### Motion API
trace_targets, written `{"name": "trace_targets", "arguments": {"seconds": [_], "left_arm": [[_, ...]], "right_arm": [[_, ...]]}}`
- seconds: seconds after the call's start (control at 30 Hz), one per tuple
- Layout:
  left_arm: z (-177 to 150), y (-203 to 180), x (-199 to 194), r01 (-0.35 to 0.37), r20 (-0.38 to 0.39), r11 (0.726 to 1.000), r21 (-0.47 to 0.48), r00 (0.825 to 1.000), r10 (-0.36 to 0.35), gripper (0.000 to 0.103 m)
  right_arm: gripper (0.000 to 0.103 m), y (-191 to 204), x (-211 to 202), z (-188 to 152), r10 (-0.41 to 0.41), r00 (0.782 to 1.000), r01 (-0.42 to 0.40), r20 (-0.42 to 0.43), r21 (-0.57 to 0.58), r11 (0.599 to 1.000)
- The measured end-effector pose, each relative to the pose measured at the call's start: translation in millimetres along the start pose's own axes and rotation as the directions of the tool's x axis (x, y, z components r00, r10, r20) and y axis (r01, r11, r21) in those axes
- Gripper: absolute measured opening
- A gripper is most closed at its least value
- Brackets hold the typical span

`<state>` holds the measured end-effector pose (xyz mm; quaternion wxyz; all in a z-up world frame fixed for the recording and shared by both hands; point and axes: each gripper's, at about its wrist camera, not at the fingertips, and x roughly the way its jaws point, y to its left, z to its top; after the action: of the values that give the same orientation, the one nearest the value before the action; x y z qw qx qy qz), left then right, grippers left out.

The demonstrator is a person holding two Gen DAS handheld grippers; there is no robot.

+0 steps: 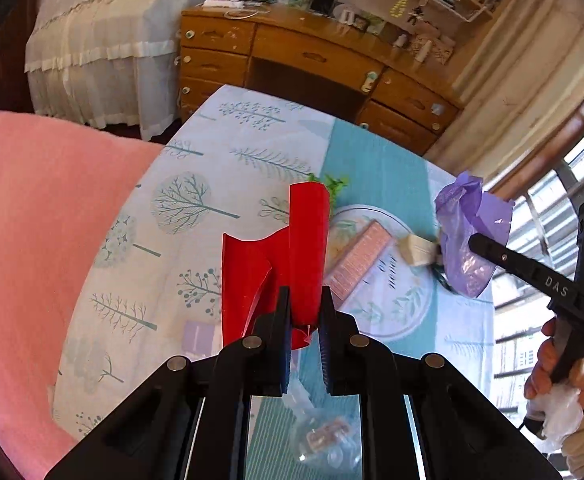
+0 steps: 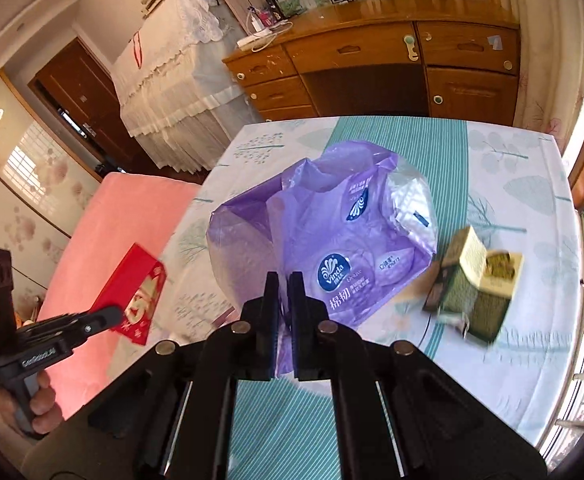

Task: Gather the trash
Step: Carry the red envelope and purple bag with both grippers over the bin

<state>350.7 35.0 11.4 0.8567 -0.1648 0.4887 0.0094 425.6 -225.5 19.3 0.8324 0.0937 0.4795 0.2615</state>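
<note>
My left gripper is shut on a torn red paper packet and holds it above the table; it also shows in the right wrist view. My right gripper is shut on a purple plastic Vinda bag, held open above the table; it also shows in the left wrist view. A small green-and-cream box lies open to the right of the bag. A pink flat box lies on the table.
The table has a tree-print cloth. A clear wrapper lies under my left gripper. A pink seat stands left. A wooden desk stands behind, windows to the right.
</note>
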Motion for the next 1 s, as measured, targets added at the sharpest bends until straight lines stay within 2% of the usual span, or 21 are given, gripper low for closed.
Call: {"name": "trace_targets", "arguments": {"seconds": [0.23, 0.47, 0.67, 0.87, 1.0], "left_arm": [[-54, -3, -63, 0.112, -0.009, 0.987, 0.118, 0.994, -0.112, 0.011], [-144, 20, -113, 0.204, -0.112, 0.937, 0.283, 0.977, -0.179, 0.011], [-233, 55, -132, 0.249, -0.211, 0.904, 0.348, 0.960, -0.183, 0.011], [-300, 73, -127, 0.268, -0.305, 0.901, 0.342, 0.938, -0.164, 0.011], [-336, 79, -109, 0.271, -0.344, 0.900, 0.342, 0.927, -0.148, 0.011]], "right_arm": [[0.003, 57, -74, -92, -0.054, 0.998, 0.054, 0.020, 0.002, 0.999], [0.003, 122, -120, -217, -0.132, 0.991, 0.131, 0.035, 0.040, 0.991], [0.003, 167, -128, -317, -0.167, 0.986, 0.166, -0.002, 0.063, 0.984], [0.003, 191, -123, -393, -0.189, 0.978, 0.195, -0.084, 0.063, 0.979], [0.003, 188, -102, -429, -0.198, 0.968, 0.212, -0.157, 0.079, 0.974]]}}
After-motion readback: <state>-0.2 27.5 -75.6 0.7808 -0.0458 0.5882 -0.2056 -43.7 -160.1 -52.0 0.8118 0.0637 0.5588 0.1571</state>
